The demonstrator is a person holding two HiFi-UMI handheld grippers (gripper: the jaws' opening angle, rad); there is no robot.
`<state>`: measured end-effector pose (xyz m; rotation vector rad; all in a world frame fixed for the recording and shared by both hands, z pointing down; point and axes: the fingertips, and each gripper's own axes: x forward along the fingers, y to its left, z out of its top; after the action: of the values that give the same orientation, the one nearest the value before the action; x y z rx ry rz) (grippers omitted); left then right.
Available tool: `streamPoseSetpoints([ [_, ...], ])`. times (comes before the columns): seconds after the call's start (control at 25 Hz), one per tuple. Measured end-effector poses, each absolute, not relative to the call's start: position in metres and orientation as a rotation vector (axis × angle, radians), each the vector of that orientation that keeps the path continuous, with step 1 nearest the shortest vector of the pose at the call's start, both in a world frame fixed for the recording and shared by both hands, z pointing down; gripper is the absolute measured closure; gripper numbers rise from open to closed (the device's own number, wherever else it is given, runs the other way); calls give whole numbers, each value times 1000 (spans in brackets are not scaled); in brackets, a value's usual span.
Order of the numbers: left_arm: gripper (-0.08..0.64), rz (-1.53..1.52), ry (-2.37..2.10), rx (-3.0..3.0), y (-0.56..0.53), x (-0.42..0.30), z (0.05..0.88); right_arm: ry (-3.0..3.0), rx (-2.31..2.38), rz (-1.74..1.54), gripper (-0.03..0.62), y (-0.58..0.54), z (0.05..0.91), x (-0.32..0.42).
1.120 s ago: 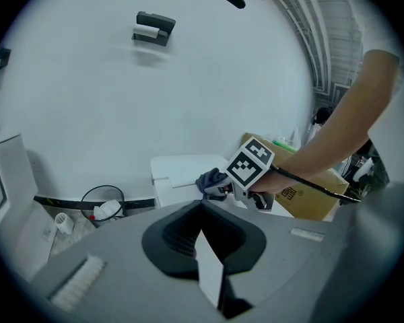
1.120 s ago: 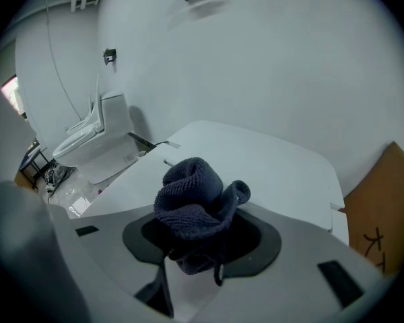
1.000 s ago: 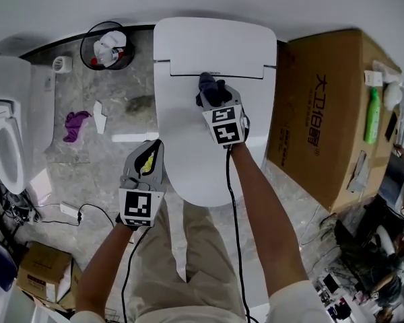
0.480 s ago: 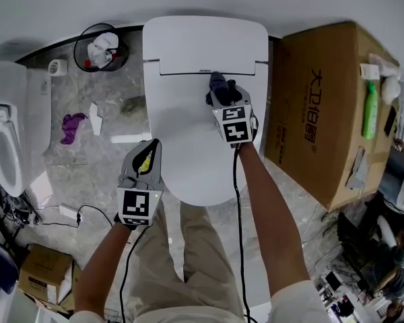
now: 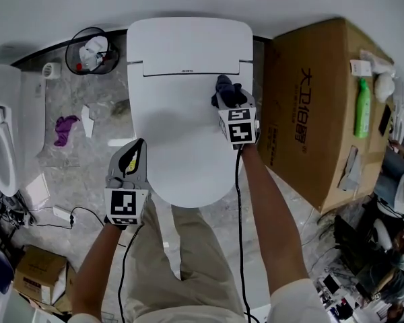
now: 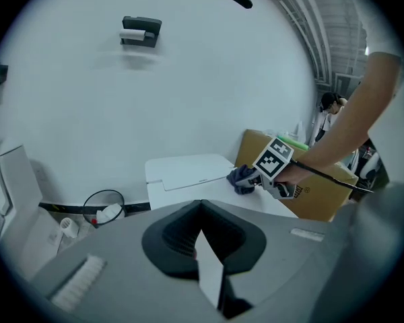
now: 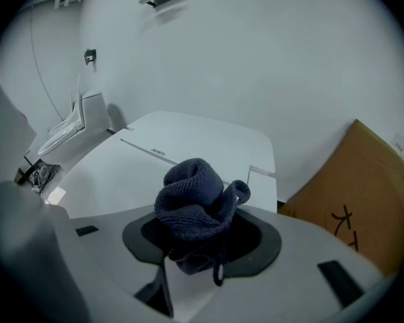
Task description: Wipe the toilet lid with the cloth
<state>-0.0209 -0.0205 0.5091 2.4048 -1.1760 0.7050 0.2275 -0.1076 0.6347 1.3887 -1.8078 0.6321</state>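
The left gripper hangs just off the front-left edge of the toilet lid, its jaws pressed together on nothing. Farther along, the right gripper is over the lid's right side near the hinge end. Its jaws clamp the bunched dark cloth, which bulges past the tips and seems to touch the lid. The lid's long axis runs front to back, so most of its surface lies to the left of the cloth and frontward.

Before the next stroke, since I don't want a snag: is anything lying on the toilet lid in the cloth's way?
Nothing visible does. The right gripper holds the cloth at the right rear of the toilet lid, and the rest of the lid is bare. The left gripper is off by its left edge.
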Motion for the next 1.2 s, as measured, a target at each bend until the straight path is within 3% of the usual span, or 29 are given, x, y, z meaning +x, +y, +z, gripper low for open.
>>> streamPoseSetpoints([
  [0.44, 560, 657, -1304, 2346, -8, -13, 486, -1782, 1397, 605, 410, -101, 635, 277],
  [1.2, 560, 700, -1311, 2312, 14, -81, 490, -1624, 1541, 589, 413, -84, 628, 320],
])
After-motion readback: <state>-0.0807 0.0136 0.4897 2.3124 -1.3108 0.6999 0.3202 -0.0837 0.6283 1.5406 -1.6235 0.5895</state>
